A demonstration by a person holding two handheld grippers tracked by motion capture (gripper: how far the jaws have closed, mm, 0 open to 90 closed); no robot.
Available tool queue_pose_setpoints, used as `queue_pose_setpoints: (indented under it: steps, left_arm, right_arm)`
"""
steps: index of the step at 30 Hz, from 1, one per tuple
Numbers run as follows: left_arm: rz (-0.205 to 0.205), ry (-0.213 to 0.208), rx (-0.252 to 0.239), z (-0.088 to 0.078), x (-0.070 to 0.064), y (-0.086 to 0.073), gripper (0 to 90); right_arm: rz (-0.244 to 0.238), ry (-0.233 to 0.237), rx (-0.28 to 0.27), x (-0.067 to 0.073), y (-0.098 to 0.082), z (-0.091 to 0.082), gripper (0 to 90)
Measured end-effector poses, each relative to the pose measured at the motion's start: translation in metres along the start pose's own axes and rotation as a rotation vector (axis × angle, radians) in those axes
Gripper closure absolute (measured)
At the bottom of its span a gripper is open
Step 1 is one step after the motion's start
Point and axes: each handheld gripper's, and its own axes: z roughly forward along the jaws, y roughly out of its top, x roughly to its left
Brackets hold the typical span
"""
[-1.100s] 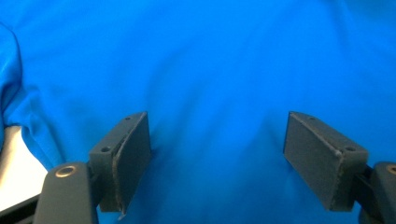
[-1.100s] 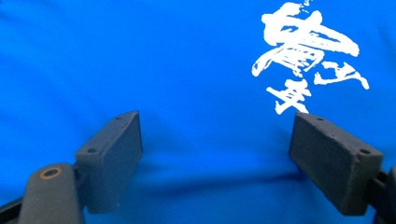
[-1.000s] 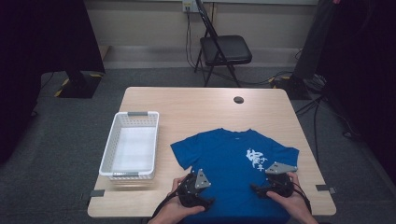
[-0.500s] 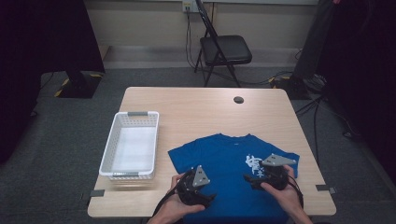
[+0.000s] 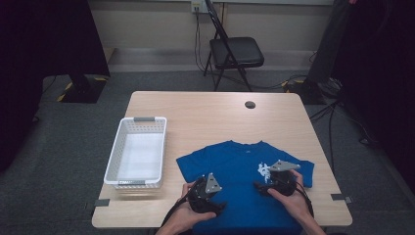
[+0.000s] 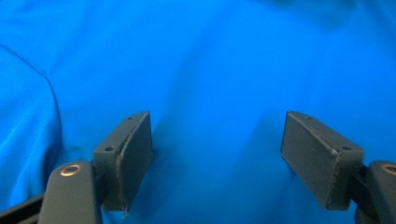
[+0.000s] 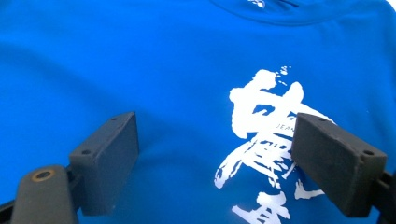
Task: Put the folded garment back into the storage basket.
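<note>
A blue T-shirt [image 5: 235,164] with a white print [image 5: 264,170] lies flat at the table's near edge, collar toward the far side. My left gripper [image 5: 211,197] rests low over its left half. Its jaws stand wide over smooth blue cloth [image 6: 210,56] and have just been closing slightly; nothing is pinched between the pads [image 6: 135,149]. My right gripper [image 5: 266,184] hovers over the right half of the shirt. In the right gripper view the gripper [image 7: 215,158] is open above the white print [image 7: 266,116], and the collar sits at the top edge.
A white plastic basket [image 5: 139,122] stands empty at the table's left side. A small black disc [image 5: 250,104] lies near the far edge. A black folding chair [image 5: 235,51] stands beyond the table. Bare wood stretches across the far half.
My right gripper has shifted left across the shirt onto the white print. The left gripper has stayed almost where it was.
</note>
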Motion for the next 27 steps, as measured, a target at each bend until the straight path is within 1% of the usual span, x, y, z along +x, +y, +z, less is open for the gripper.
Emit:
queue_pose_setpoints:
  steps: [2, 3, 7, 10, 11, 12, 13, 16, 17, 18, 19, 20, 22, 24, 25, 27]
  left_arm:
    - [0.002, 0.002, -0.007, -0.001, -0.002, -0.002, 24.7]
    - [-0.003, -0.001, -0.015, -0.001, -0.003, -0.003, 24.7]
    - [-0.003, 0.001, -0.016, -0.003, -0.008, -0.005, 24.7]
    - [0.002, -0.004, -0.002, -0.005, -0.017, -0.005, 24.7]
    - [-0.003, 0.000, 0.002, -0.005, -0.019, -0.005, 24.6]
    - [0.001, -0.001, 0.010, -0.005, -0.020, -0.005, 24.6]
    - [0.000, -0.006, 0.015, -0.006, -0.022, -0.004, 24.6]
    - [0.020, -0.028, 0.044, -0.009, -0.025, -0.004, 24.8]
    - [0.022, -0.038, 0.043, -0.010, -0.026, -0.004, 25.7]
    - [0.030, -0.046, 0.045, -0.012, -0.025, -0.005, 26.4]
    - [0.019, -0.050, 0.042, -0.014, -0.024, -0.006, 27.8]
    - [0.004, -0.056, 0.028, -0.016, -0.021, -0.006, 28.1]
    - [-0.023, -0.021, 0.002, -0.022, -0.016, -0.005, 25.9]
    - [-0.060, -0.015, -0.034, -0.029, -0.009, -0.004, 24.9]
    - [-0.061, 0.011, -0.049, -0.033, -0.004, -0.004, 24.9]
    - [-0.089, 0.037, -0.079, -0.042, 0.007, -0.006, 24.3]
  right_arm:
    - [0.008, -0.006, -0.008, 0.002, -0.003, -0.002, 14.3]
    - [0.009, -0.007, -0.014, 0.002, -0.005, -0.004, 14.3]
    - [0.002, 0.001, -0.019, 0.004, -0.011, -0.008, 14.4]
    - [0.021, -0.017, -0.023, 0.008, -0.014, -0.011, 14.4]
    - [0.022, -0.019, -0.024, 0.009, -0.015, -0.012, 14.3]
    - [0.020, -0.019, -0.025, 0.010, -0.015, -0.012, 14.3]
    - [0.022, -0.018, -0.023, 0.010, -0.016, -0.013, 14.4]
    - [0.017, -0.013, -0.018, 0.013, -0.019, -0.017, 14.3]
    - [0.017, -0.013, -0.021, 0.014, -0.021, -0.018, 14.3]
    - [0.018, -0.015, -0.025, 0.015, -0.022, -0.019, 14.4]
    - [0.020, -0.015, -0.022, 0.016, -0.023, -0.020, 14.4]
    - [0.018, -0.017, -0.017, 0.017, -0.023, -0.021, 14.4]
    - [0.028, -0.026, -0.011, 0.018, -0.022, -0.021, 14.2]
    - [0.030, -0.026, -0.009, 0.018, -0.022, -0.021, 14.0]
    - [0.030, -0.025, -0.006, 0.018, -0.022, -0.021, 13.9]
    - [0.022, -0.012, 0.003, 0.017, -0.020, -0.021, 13.6]
